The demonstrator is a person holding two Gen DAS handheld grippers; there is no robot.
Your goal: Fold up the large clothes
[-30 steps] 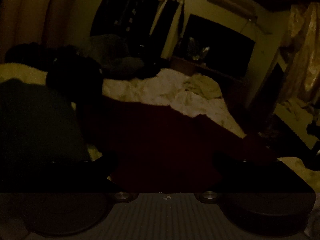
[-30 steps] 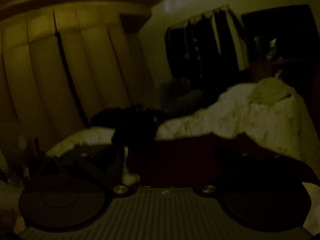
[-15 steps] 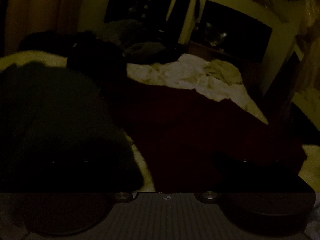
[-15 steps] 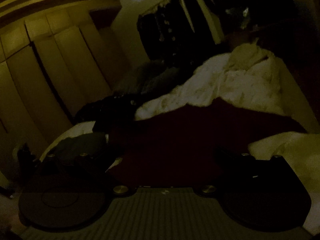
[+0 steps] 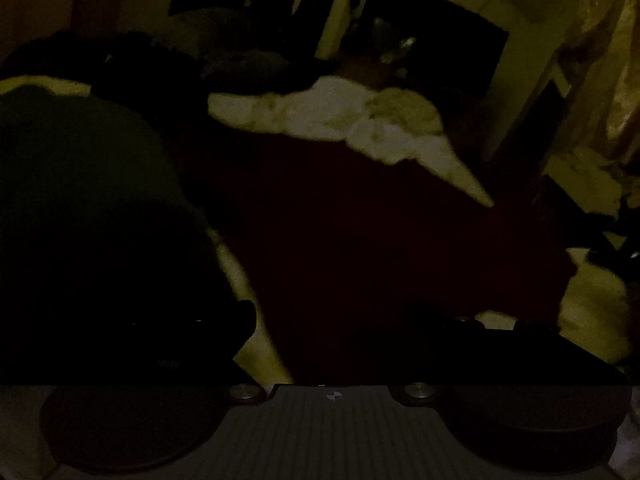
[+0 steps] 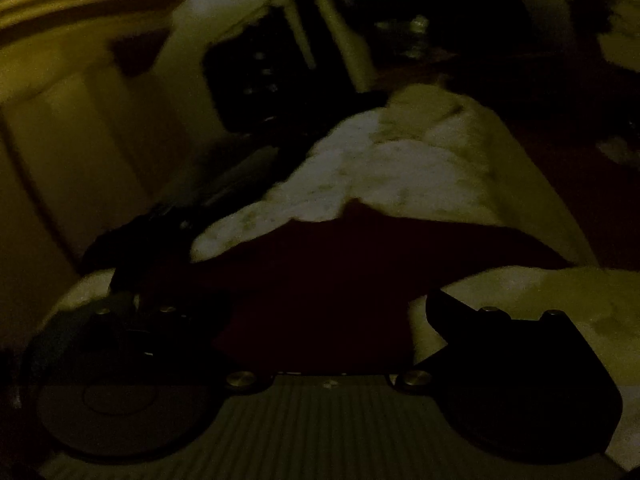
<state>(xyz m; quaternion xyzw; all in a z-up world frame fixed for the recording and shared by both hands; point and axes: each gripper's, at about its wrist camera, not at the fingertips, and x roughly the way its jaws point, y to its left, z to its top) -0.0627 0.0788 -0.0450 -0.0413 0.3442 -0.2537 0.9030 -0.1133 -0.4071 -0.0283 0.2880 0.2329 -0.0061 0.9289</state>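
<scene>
A dark red garment (image 5: 360, 240) lies spread on the white bedding (image 5: 360, 120) of a bed, in very dim light. My left gripper (image 5: 328, 320) hangs low over its near edge, open, with the red cloth showing between its wide-apart fingers (image 5: 244, 316). In the right wrist view the same red garment (image 6: 320, 288) fills the middle. My right gripper (image 6: 316, 316) is open over the garment's near part, its right finger (image 6: 444, 312) dark against the pale bedding (image 6: 400, 168). Neither gripper holds cloth.
A dark green cloth (image 5: 80, 168) lies heaped left of the red garment. Black clothes (image 5: 140, 64) are piled at the far side of the bed. Wardrobe doors (image 6: 80, 140) stand to the left, and a pale curtain (image 5: 600, 60) hangs to the right.
Both grippers have moved forward and lower toward the red garment, which now fills more of each view. The right view has tilted. Both stayed open.
</scene>
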